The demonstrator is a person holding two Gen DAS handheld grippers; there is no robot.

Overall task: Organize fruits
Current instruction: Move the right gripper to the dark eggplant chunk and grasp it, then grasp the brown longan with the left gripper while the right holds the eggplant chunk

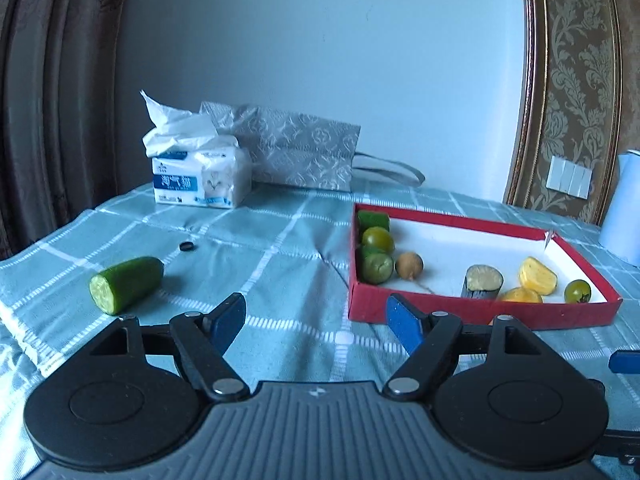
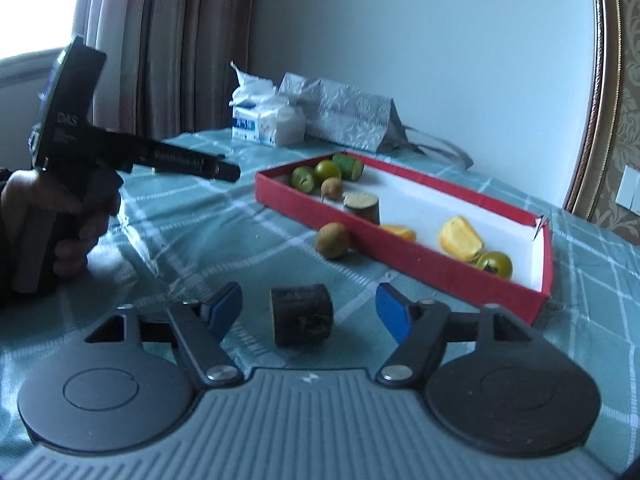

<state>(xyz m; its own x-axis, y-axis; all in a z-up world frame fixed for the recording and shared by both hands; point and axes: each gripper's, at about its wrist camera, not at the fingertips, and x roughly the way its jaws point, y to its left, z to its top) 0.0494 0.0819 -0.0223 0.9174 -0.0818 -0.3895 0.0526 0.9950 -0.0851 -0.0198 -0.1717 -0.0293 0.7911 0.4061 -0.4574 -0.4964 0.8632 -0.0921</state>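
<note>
Right claw (image 2: 308, 310) spread wide around a dark eggplant chunk (image 2: 302, 315) on the worktop, nothing gripped; left claw (image 1: 316, 322) also open and empty near the cucumber piece (image 1: 126, 285). The chunk could roll away or tip sideways as the claw closes. The red box (image 2: 404, 254) hides some fruit behind its near wall.

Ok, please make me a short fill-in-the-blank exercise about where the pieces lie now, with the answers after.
1. The red box has a ___ inside.
2. The cucumber piece lies ___ the box.
3. The dark eggplant piece lies between the pads of the ___ claw.
4. The left claw holds ___.

Answers: white; outside; right; nothing
</note>
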